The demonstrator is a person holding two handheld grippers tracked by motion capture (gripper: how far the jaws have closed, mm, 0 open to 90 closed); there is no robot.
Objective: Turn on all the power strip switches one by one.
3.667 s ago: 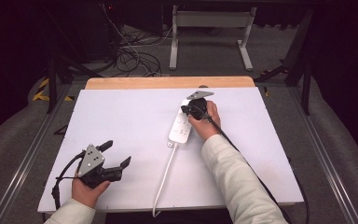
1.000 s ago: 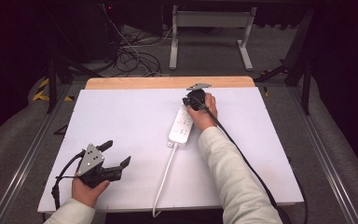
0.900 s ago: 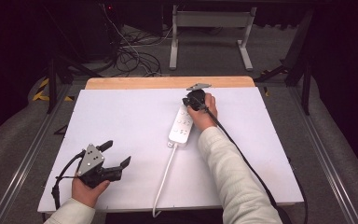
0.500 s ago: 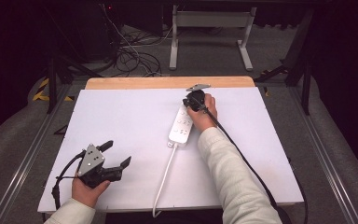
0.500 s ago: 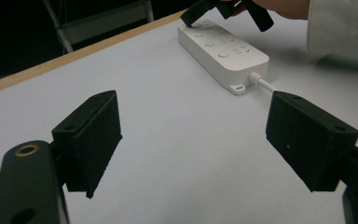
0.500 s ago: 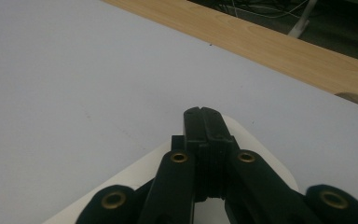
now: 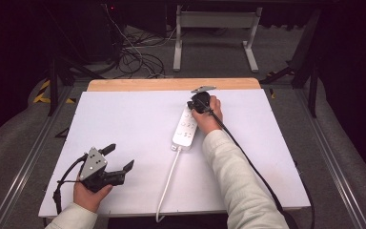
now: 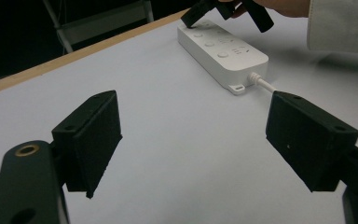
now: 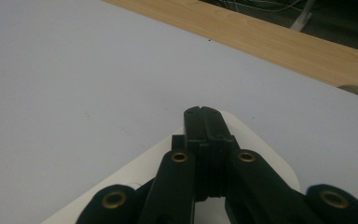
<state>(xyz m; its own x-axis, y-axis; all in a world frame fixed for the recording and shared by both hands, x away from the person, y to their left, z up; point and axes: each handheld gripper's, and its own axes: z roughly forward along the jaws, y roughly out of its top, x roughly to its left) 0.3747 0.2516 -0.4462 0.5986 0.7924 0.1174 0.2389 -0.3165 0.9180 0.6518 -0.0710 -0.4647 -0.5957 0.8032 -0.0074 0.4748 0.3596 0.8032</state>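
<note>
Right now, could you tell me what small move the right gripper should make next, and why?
Probably press straight down: the right gripper, fingers closed together, is poised over the far end of the power strip, where its buttons sit, while the left gripper rests open and apart.

The table (image 7: 124, 119) is covered by a plain white top, and a strip of bare wood (image 7: 171, 84) is left showing along its far edge. A white power strip (image 7: 185, 130) is laid flat on the white surface, right of the middle and towards the far edge. Its white cord (image 7: 167, 183) is run from its near end across the surface and over the table's near edge.
</note>
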